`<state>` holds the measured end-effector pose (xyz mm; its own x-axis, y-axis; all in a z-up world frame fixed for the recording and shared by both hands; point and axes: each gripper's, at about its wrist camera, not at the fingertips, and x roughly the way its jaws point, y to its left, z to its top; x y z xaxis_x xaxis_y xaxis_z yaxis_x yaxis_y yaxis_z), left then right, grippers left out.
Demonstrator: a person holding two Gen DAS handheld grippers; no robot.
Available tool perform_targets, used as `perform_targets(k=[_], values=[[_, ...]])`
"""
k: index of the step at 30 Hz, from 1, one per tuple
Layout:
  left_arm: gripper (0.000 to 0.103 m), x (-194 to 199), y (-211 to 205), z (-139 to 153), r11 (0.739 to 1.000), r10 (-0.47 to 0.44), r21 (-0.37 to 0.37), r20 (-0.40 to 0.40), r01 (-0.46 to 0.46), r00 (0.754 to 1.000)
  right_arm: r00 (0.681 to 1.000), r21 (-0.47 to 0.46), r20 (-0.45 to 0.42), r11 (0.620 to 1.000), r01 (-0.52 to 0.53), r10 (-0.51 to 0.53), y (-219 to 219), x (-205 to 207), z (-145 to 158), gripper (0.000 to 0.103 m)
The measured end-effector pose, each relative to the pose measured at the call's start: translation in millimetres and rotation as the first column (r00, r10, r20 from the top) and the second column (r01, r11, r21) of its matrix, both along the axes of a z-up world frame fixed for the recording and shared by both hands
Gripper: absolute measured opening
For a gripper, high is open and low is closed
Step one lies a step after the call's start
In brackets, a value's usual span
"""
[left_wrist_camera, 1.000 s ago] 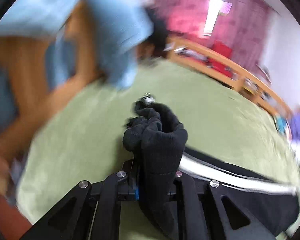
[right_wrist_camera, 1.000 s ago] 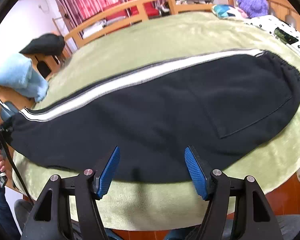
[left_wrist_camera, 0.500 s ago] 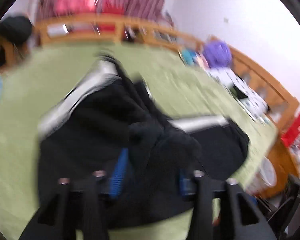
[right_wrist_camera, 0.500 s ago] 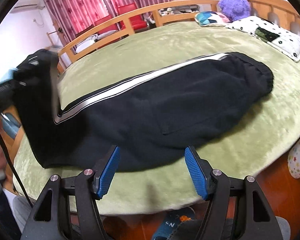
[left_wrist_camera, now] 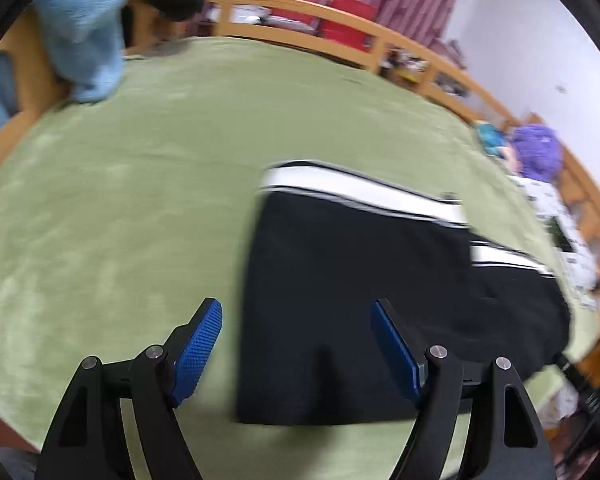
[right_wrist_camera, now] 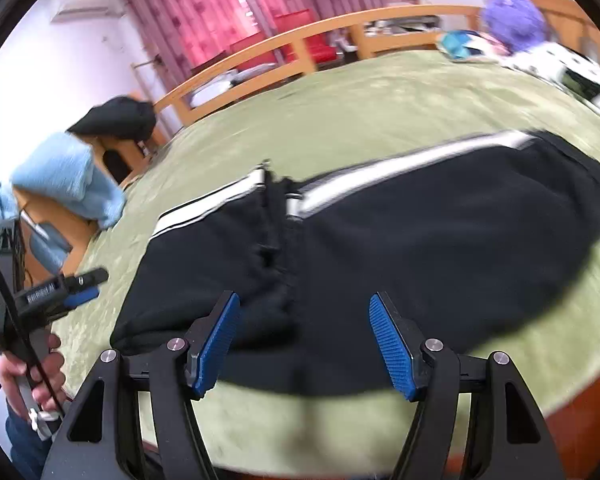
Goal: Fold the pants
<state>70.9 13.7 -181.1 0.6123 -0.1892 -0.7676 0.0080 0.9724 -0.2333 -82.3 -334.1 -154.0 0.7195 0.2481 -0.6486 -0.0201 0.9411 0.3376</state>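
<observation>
Black pants [left_wrist_camera: 360, 280] with a white side stripe lie on the green bed cover [left_wrist_camera: 120, 200], the leg end folded over toward the waist; they also show in the right wrist view [right_wrist_camera: 380, 248]. My left gripper [left_wrist_camera: 298, 320] is open and empty above the folded edge. It also shows at the left of the right wrist view [right_wrist_camera: 82, 286], held in a hand. My right gripper [right_wrist_camera: 304, 320] is open and empty above the near edge of the pants.
A wooden bed rail [right_wrist_camera: 300, 44] runs along the far side. A light blue cloth [right_wrist_camera: 68, 180] and a dark garment [right_wrist_camera: 116, 120] lie on furniture at the left. A purple plush toy [right_wrist_camera: 512, 12] and a spotted pillow [right_wrist_camera: 560, 68] lie at the far right.
My left gripper carried the leg end over toward the waist, let it go and now stands open. The pants now lie folded. My right gripper stayed open and drew back a little.
</observation>
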Motion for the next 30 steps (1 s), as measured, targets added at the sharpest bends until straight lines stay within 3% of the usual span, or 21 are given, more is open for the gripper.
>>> perform_targets(k=[2,4,6,7,10,12,15,18,19,21,23,25,28,30], values=[[0.075,1,6,-7,1.000,0.017,0.023,-0.012,-0.016,1.000,1.000,-0.025,-0.013,0.999,-0.027,0.027,16,22,-6,0.067],[0.075,-3,17,-17,1.000,0.022,-0.005,-0.024,-0.022,0.999,0.998,-0.075,-0.044,0.997,-0.037,0.034,33,46,-19,0.065],[0.075,-5,22,-27,0.999,0.030,-0.045,-0.036,-0.032,0.999,0.994,-0.088,-0.086,0.993,-0.072,0.065,45,63,-33,0.046],[0.075,-5,23,-30,0.998,0.032,-0.055,-0.039,-0.034,0.999,0.992,-0.113,-0.105,0.990,-0.085,0.073,52,68,-37,0.023],[0.075,-6,24,-35,0.996,0.009,-0.091,-0.043,-0.013,0.999,0.996,-0.187,-0.012,0.978,-0.089,0.088,58,49,-15,0.020],[0.075,-9,25,-38,0.994,-0.011,-0.113,-0.037,0.007,0.999,0.995,-0.141,0.036,0.986,-0.089,0.095,51,31,3,0.020],[0.075,-11,27,-42,0.987,-0.028,-0.158,-0.036,0.022,0.999,0.996,-0.100,-0.014,0.991,-0.093,0.092,43,23,-1,0.020],[0.075,-13,32,-44,0.983,-0.039,-0.179,-0.047,0.030,0.998,0.980,-0.157,-0.171,0.979,-0.134,0.106,54,33,-40,0.028],[0.075,-13,32,-44,0.983,-0.039,-0.179,-0.050,0.029,0.998,0.976,-0.176,-0.182,0.973,-0.148,0.116,57,33,-45,0.028],[0.075,-14,37,-46,0.982,-0.030,-0.187,-0.053,0.019,0.998,0.979,-0.177,-0.146,0.970,-0.165,0.140,58,28,-36,0.034],[0.075,-14,41,-49,0.978,-0.019,-0.208,-0.065,0.005,0.998,0.979,-0.147,-0.121,0.973,-0.181,0.163,53,27,-20,0.056],[0.075,-13,45,-54,0.974,-0.013,-0.229,-0.079,-0.005,0.997,0.988,-0.166,-0.044,0.974,-0.154,0.149,48,29,-2,0.068],[0.075,-13,50,-58,0.974,-0.001,-0.226,-0.083,-0.017,0.997,0.990,-0.211,-0.009,0.967,-0.142,0.143,45,61,12,0.069],[0.075,-13,50,-57,0.977,0.008,-0.210,-0.075,-0.024,0.997,0.990,-0.194,-0.015,0.970,-0.144,0.144,44,87,12,0.068]])
